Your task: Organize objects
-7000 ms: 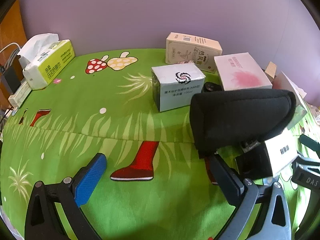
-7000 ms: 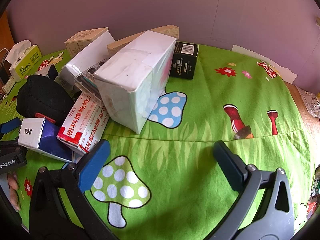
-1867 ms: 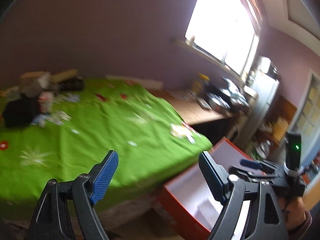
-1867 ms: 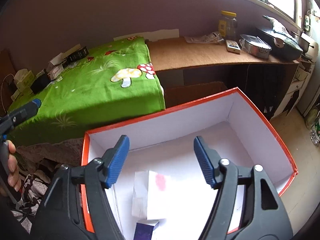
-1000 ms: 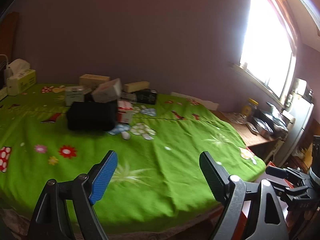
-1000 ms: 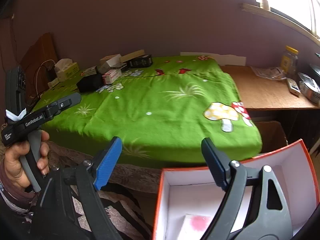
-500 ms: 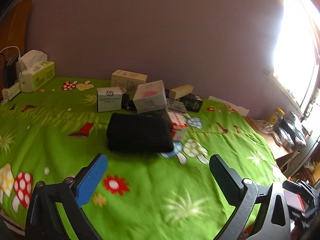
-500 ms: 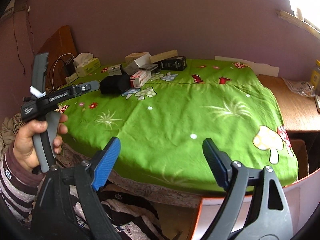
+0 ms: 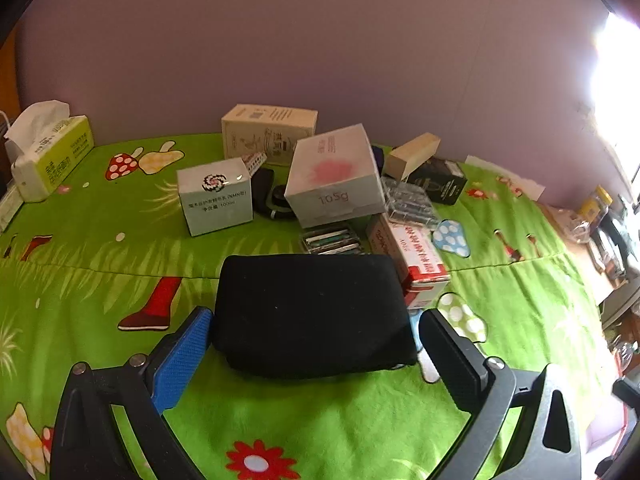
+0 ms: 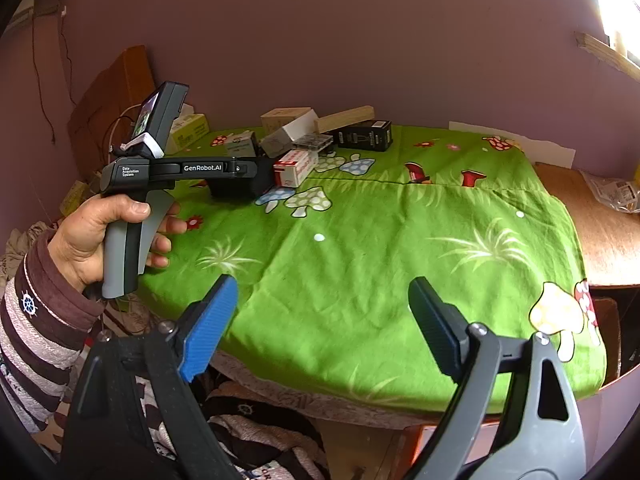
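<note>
on the green bedspread [image 9: 100,248] the black pouch [image 9: 312,312] lies between the left gripper [image 9: 316,340] jaws, spread wide, just opened; soft cloth may bunch and slip when squeezed

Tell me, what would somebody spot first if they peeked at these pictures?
Probably the bright green bedspread with its mushrooms and flowers, which fills both views. Next, the black pouch lying on it between the wide-open fingers of the left gripper, with a jumble of boxes behind it by the wall, the pink-flowered box on top. In the right wrist view a hand holds that gripper.
</note>
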`<state>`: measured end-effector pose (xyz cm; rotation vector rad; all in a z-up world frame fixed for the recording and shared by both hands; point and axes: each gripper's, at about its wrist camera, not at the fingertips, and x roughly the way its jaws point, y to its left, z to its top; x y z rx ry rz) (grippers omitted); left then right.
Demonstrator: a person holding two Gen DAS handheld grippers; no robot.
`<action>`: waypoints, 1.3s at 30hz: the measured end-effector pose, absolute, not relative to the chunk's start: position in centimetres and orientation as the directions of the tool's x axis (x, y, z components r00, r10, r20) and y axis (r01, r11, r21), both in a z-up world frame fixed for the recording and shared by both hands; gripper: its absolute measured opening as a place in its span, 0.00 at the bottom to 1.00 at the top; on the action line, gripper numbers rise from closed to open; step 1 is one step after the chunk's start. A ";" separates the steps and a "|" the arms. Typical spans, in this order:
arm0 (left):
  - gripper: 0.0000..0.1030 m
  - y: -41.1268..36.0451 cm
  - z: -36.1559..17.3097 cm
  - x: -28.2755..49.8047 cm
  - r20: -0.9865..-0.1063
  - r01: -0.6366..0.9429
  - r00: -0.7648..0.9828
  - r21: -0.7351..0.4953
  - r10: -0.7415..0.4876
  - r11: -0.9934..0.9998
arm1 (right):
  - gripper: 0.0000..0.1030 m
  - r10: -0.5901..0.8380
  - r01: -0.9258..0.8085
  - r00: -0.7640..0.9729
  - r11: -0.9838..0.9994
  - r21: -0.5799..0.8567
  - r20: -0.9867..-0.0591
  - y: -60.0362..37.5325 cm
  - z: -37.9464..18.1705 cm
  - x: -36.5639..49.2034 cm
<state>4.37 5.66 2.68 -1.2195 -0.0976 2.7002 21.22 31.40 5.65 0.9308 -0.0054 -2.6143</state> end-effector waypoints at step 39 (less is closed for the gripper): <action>0.87 2.9 1.5 4.6 -0.688 -0.072 -0.678 -0.291 0.261 -0.954 | 0.71 -0.240 0.243 -0.660 -0.965 0.100 -0.712 20.2 3.8 -2.3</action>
